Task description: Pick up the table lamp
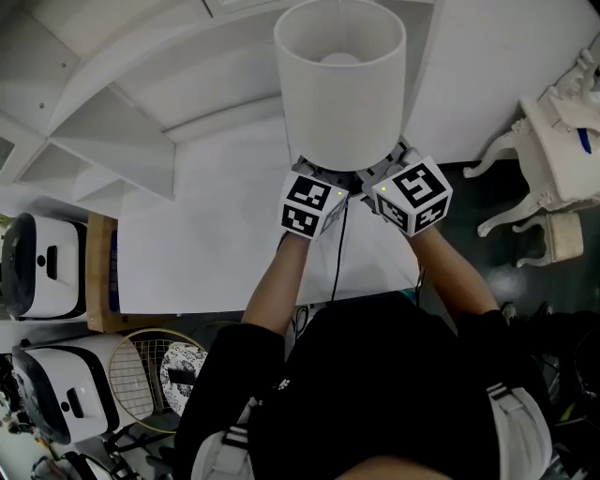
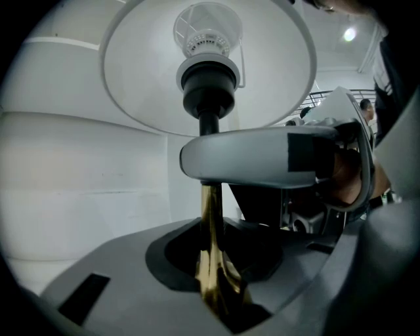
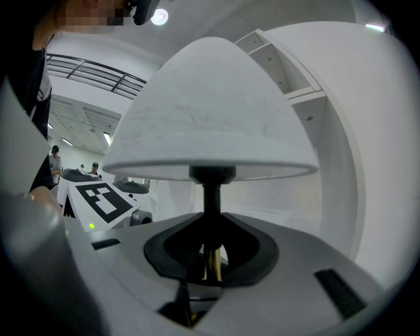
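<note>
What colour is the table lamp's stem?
Shiny gold stem, best seen in the left gripper view.

Bright, even light; ceiling light (image 3: 158,16) glares; gripper views bulge, corners black, foreground soft

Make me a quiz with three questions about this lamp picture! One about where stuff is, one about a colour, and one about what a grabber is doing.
1. Where are the left gripper and right gripper, compared with the lamp shade?
A. on top of it
B. just under it
C. far off to one side

2. What colour is the lamp shade?
A. white
B. red
C. black

3. What is the left gripper doing?
A. hanging open and empty
B. holding a cup
C. closed on the gold stem

Answers:
1. B, the head view shows both tucked beneath the shade's lower rim.
2. A, it looks white in all three views.
3. C, its own view shows the stem sitting in its jaws.
</note>
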